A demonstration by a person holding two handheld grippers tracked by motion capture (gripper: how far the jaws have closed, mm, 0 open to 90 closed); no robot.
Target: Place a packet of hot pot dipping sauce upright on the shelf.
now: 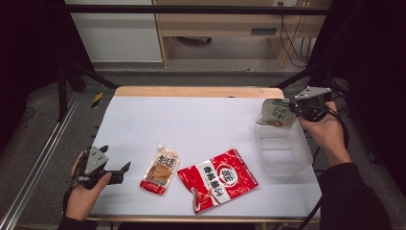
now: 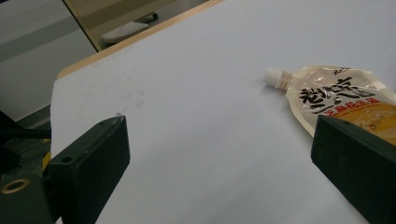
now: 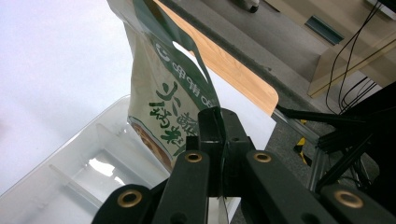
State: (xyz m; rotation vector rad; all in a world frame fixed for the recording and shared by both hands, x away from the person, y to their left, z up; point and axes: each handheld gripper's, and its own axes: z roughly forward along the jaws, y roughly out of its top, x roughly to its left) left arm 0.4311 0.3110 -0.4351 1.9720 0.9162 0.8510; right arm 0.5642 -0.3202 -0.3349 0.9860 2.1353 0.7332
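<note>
The green-and-cream printed plastic pouch hangs in the air at the far right of the bench, pinched at one edge by the right tool; in the right gripper view the same pouch drops away from the two black jaws, which are clamped together on its margin with no gap between them; the right tool is thus closed and gripping the pouch. The pouch's lower end sits just above the far rim of the clear plastic rectangular bin, seen up close as a see-through trough under the pouch; whether the pouch touches the rim cannot be told. The right hand holds its tool from the bench's right edge, a black cable looping beside the wrist.

Nearer the middle of the white bench top lies a flat red-and-white printed snack bag, and just to its left, close but apart, a cream spouted sauce pouch with a red base, its white cap pointing away from the person; the left gripper view shows that spouted pouch lying flat ahead of the jaws.

At the near left corner the left hand holds the left tool, aimed toward the spouted pouch but well short of it; its jaws stand wide apart with only bare bench between them, so it is open and holds nothing.
</note>
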